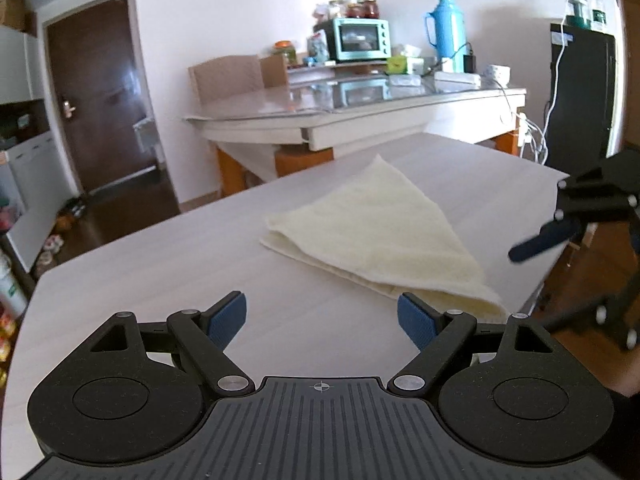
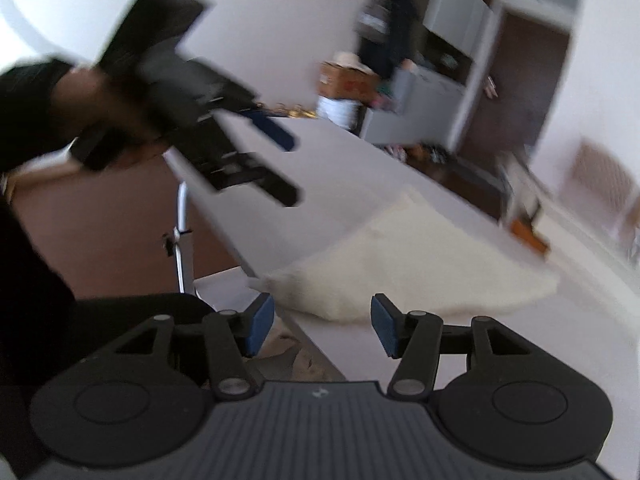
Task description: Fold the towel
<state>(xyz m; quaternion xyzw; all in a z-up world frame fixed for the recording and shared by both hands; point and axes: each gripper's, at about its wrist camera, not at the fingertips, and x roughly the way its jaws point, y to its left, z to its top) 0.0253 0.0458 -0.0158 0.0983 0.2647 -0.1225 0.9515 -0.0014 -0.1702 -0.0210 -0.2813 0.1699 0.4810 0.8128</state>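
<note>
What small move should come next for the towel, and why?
Probably bring the right gripper onto the towel's near corner for another fold: the towel lies as a folded triangle on the table, and both the right and the left gripper are open and empty.

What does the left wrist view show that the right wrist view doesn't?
Only the left wrist view: a second table with a teal oven and blue thermos, sharply.
Only the right wrist view, blurred: the hand holding the left claw.
Both: the towel folded into a triangle on the white table, untouched; both claws open.
</note>
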